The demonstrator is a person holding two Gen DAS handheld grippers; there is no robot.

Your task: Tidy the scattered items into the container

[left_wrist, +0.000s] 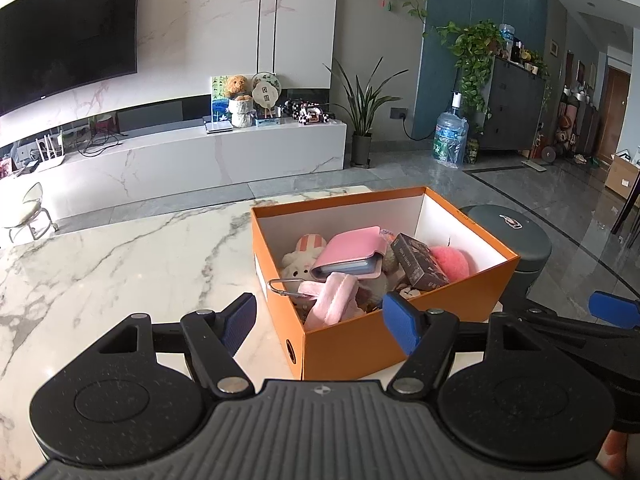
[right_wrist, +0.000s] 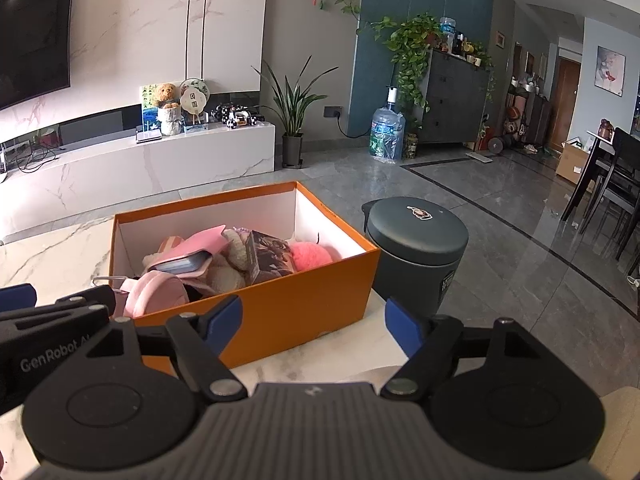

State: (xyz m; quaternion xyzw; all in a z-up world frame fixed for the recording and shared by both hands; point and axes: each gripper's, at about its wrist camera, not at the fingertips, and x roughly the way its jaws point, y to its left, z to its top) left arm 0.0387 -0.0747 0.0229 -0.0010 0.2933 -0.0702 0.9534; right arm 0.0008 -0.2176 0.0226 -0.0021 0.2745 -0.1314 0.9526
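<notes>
Looks basically done: the pink wallet, plushies and dark box are piled in the orange box mid-frame, so left gripper and right gripper both hang spread and empty at the bottom.

One orange box, one pink wallet, one dark carton, one pink pompom, one grey bin.

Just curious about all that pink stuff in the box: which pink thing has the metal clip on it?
The pink fabric strap at the near left corner of the orange box; its silver carabiner hooks over the rim. The pink wallet and fluffy pompom have none.
</notes>
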